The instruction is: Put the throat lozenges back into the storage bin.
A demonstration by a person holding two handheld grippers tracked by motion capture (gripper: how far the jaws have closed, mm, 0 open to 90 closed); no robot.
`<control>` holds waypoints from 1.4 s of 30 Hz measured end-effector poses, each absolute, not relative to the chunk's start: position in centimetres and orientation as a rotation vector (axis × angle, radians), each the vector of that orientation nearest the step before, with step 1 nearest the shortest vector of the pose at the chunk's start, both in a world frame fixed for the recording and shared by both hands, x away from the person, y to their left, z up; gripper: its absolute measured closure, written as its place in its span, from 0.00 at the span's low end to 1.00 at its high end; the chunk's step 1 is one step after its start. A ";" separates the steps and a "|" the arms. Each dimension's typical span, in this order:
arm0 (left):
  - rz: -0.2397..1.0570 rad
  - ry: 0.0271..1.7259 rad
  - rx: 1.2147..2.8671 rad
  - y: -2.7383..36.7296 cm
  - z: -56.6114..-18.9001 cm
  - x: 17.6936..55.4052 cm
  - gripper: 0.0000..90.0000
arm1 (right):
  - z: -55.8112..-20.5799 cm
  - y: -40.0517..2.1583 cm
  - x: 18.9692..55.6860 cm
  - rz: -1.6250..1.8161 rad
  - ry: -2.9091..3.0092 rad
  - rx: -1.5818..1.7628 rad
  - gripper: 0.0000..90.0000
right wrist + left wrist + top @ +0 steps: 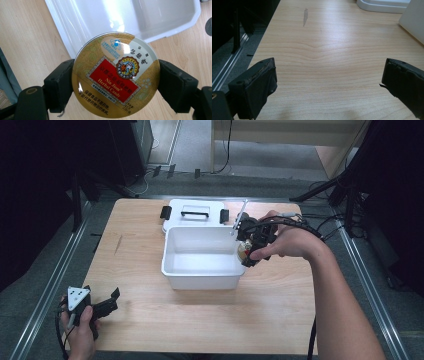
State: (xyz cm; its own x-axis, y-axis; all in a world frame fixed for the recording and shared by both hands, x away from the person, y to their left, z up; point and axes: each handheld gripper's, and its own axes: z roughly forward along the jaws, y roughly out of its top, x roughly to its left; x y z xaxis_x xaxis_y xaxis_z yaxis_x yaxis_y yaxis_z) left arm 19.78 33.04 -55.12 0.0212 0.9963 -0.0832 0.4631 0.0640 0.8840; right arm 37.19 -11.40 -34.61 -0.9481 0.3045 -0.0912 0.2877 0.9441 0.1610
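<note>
- Your left gripper (102, 306) sits at the near left corner of the wooden table (210, 320), jaws spread wide, nothing between them. Parked clear of the work, I'd say.
- Your right gripper (115, 85) pinches the round Nin Jiom herbal candy tin (115, 75) by its rim, label facing the camera.
- The tin hangs at the right rim of the empty white tub (202, 257), probably lined up for a drop inside.
- The tub's lid (195, 212), with its black clips, lies behind, touching the far wall.
</note>
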 end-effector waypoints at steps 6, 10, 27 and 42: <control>0.856 1.554 1.506 33.0 -55.1 19.8 0.00 | -34.8 -10.7 37.3 0.235 2.990 0.433 0.23; 0.857 1.553 1.507 33.0 -55.1 19.8 0.00 | -35.0 -10.1 37.4 0.237 2.992 0.425 0.23; 0.850 1.550 1.506 33.1 -55.1 19.8 0.00 | -35.6 -7.7 37.8 0.254 3.005 0.379 0.23; 0.850 1.549 1.504 33.1 -55.1 19.8 0.00 | -37.7 -6.3 38.1 0.266 2.983 0.352 0.23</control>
